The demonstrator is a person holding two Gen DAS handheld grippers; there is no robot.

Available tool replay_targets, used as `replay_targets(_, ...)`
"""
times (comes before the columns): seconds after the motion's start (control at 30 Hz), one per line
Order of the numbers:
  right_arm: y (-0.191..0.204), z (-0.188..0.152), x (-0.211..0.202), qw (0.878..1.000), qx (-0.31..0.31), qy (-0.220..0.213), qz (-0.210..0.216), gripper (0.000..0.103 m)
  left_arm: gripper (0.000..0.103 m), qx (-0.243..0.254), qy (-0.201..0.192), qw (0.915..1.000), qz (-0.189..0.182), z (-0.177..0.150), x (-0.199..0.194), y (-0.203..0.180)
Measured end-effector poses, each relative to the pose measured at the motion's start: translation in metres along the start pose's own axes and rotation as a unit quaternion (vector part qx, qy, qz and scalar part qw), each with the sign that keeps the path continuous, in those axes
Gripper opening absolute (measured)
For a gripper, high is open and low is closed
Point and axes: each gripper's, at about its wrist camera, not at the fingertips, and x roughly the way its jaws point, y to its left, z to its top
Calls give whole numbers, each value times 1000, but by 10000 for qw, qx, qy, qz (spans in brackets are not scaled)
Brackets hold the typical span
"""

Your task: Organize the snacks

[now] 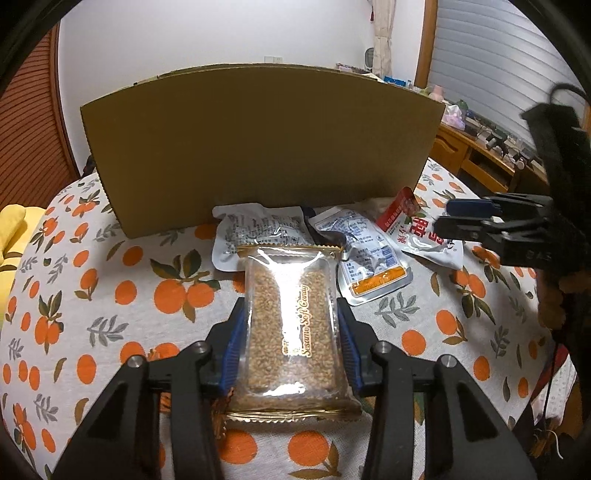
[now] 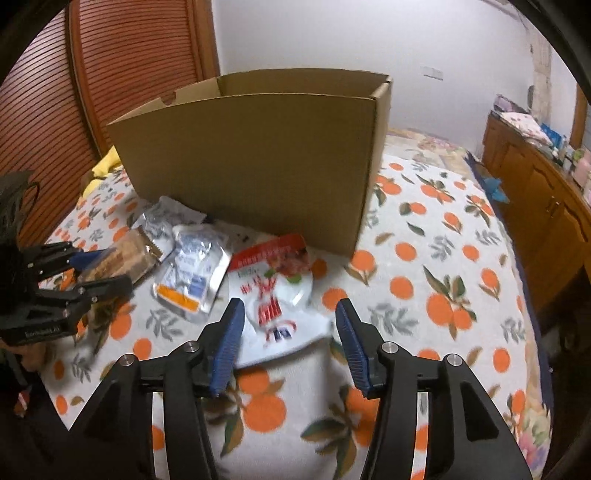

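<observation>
With the left gripper clamped on the sesame soft candy packet just before the cardboard box, it should lift clear of the near wall before releasing, while the right gripper hangs wide open, empty, over the red-and-white pouch.

A: What lies under the view?
B: A cloth printed with oranges. Ahead stands a white wall.

A: And to the sides?
B: Left, a reddish slatted door; right, a wooden cabinet and a window blind.
</observation>
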Motion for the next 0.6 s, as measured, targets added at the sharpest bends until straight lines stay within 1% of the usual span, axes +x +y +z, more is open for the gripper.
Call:
replay_targets(0.1, 0, 9, 12, 9999, -26, 89, 58, 53, 44, -14, -77, 10000, 4, 0, -3, 0)
replay_targets(0.23, 0, 13, 25, 9997, -71, 230, 19, 53, 44, -39, -122, 9999, -17, -1, -6, 1)
replay_targets(0.33, 3, 10, 30, 9993, -126, 357, 5, 53, 44, -33, -151, 9999, -25, -1, -7, 1)
replay_targets(0.37, 4, 9, 32, 9991, -149, 397, 8, 54, 44, -32, -158, 9999, -27, -1, -7, 2)
replay_targets(0.47, 11, 5, 31, 9985, -343, 422, -115, 55, 44, -30, -160, 9999, -40, -2, -7, 1)
replay_targets(0.6, 19, 1, 29, 9980, -423, 478, -33, 55, 44, -36, -161, 9999, -38, -2, -8, 1)
